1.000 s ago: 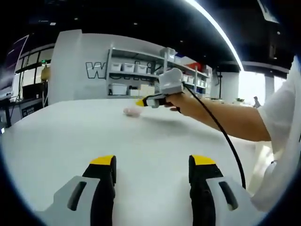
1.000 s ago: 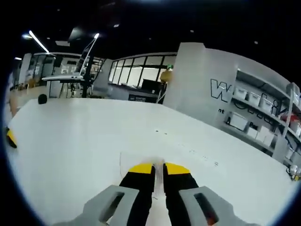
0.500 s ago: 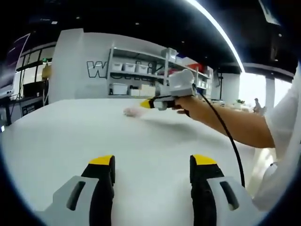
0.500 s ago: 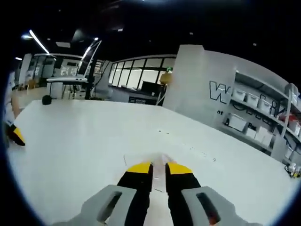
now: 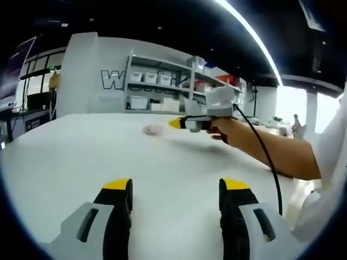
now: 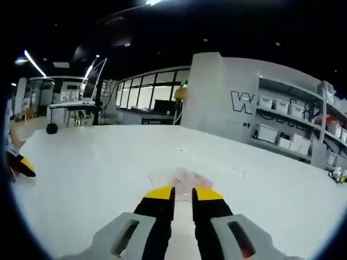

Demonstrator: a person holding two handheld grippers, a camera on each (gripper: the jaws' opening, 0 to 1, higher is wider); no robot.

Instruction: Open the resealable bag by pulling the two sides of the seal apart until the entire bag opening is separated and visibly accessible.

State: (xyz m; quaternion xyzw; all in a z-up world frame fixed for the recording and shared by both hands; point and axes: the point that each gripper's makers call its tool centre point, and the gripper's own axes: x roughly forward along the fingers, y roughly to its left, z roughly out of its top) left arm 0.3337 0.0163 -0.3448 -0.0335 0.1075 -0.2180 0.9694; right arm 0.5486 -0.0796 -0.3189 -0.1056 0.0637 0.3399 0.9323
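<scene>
The white tabletop [image 5: 81, 157] spreads wide under both hands, with storage shelves [image 5: 157, 89] standing against the wall behind it. From the left gripper view, the person's forearm [image 5: 271, 149] reaches out across the surface carrying the right claw [image 5: 174, 123], whose yellow tips point at a small pale, pinkish thing lying far off on the tabletop: the resealable bag [image 5: 153, 129], I'd judge. The left claw [image 5: 176, 187] is released, jaws wide apart over bare surface, well short of the bag.

The right gripper view gives what the other cannot: the bag [image 6: 187, 179] up close, clear film just beyond the right claw [image 6: 183, 190], whose jaws stand narrowly parted with nothing between them that I can make out. At that view's left edge sits the left claw [image 6: 21, 165].

To my eye this is the approach; the seal looks unopened. Next, each claw needs one side of the seal before pulling apart.
</scene>
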